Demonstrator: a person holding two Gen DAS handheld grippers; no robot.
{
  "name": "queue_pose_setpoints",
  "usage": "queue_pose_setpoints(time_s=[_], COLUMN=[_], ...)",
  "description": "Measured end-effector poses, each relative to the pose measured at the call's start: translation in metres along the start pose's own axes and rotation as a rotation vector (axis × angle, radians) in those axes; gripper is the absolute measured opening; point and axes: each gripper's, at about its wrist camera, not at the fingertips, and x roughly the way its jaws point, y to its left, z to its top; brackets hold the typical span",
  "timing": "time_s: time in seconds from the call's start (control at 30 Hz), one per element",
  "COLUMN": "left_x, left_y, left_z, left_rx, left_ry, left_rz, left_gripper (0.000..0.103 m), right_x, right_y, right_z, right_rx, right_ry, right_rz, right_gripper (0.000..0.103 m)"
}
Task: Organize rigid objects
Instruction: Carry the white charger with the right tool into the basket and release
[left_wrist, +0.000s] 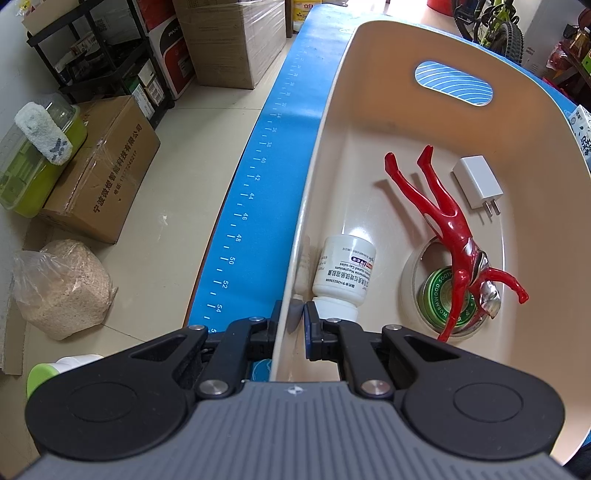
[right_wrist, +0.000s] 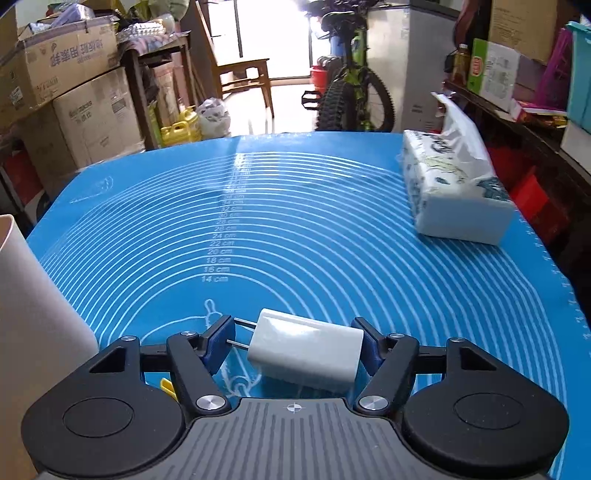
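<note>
**Right-wrist view: charger between the jaws, basin held ready**

Right-wrist view first. The right gripper (right_wrist: 291, 345) sits low in the frame over the blue silicone mat with white rings (right_wrist: 314, 221). A white plastic plug-in charger block (right_wrist: 306, 356) lies crosswise between its blue-padded fingers (right_wrist: 218, 347), prongs pointing at the left pad and the flat end at the right pad. The jaws stand spread about as wide as the charger is long; the prongs look to reach the left pad, but I cannot tell whether the pads press on it. A patterned soft tissue pack (right_wrist: 454, 192) rests at upper right, well apart. The beige wall of the basin shows at the far left edge.

Left-wrist view next. The left gripper (left_wrist: 299, 317), bottom centre, has its jaws pinching the rim of the cream plastic basin with a slot handle (left_wrist: 369, 55). Inside, a white pill bottle (left_wrist: 343, 273) lies just beyond the fingertips; a glossy red toy figure (left_wrist: 447, 229) sprawls across a green round tin (left_wrist: 443, 299) at lower right; a second white charger (left_wrist: 478, 182) lies beside the figure's legs.

Judging by this, the step in hand is picking up the last loose charger. Next comes a firm squeeze end to end, a lift, then a carry leftward over the steadied basin's rim.
</note>
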Motion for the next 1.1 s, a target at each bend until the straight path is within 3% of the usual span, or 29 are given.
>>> queue_pose_setpoints(time_s=[0.2, 0.63, 1.1], left_x=[-0.001, -0.001, -0.002], left_y=[0.001, 0.000, 0.000], left_z=[0.000, 0.001, 0.000], left_rx=[0.000, -0.008, -0.004], left_ry=[0.000, 0.000, 0.000], left_rz=[0.002, 0.005, 0.012], left_gripper=[0.012, 0.012, 0.012], right_x=[-0.027, -0.116, -0.174], right_y=[-0.011, -0.008, 0.077], right_z=[-0.006, -0.010, -0.012], right_rx=[0.045, -0.013, -0.202], right_ry=[-0.020, -0.124, -0.165], right_rz=[0.010, 0.074, 0.268], right_gripper=[0.071, 0.071, 0.071])
